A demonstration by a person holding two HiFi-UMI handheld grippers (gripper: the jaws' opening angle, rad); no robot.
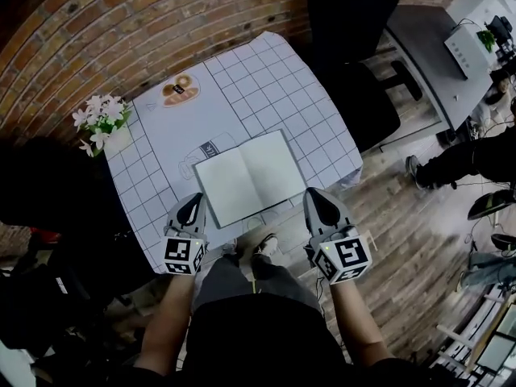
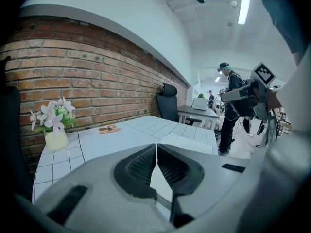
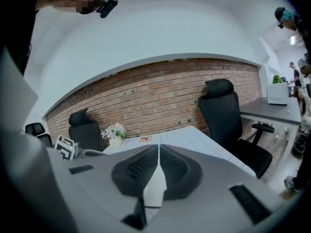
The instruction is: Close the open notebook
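- Left gripper [image 1: 190, 208]: forearm extended forward, tips just left of the open notebook [image 1: 250, 176]; jaws together, empty.
- Right gripper [image 1: 321, 204]: mirrored pose, right of notebook; jaws together, empty.

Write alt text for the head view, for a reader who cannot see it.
An open notebook lies flat on a checked table, seen from above. The left gripper and right gripper, both shut, flank its near edge. White flowers stand at the table's left edge.

Grid-patterned table [image 1: 266, 79] with open notebook [image 1: 250, 176] and flower vase [image 1: 105, 126]
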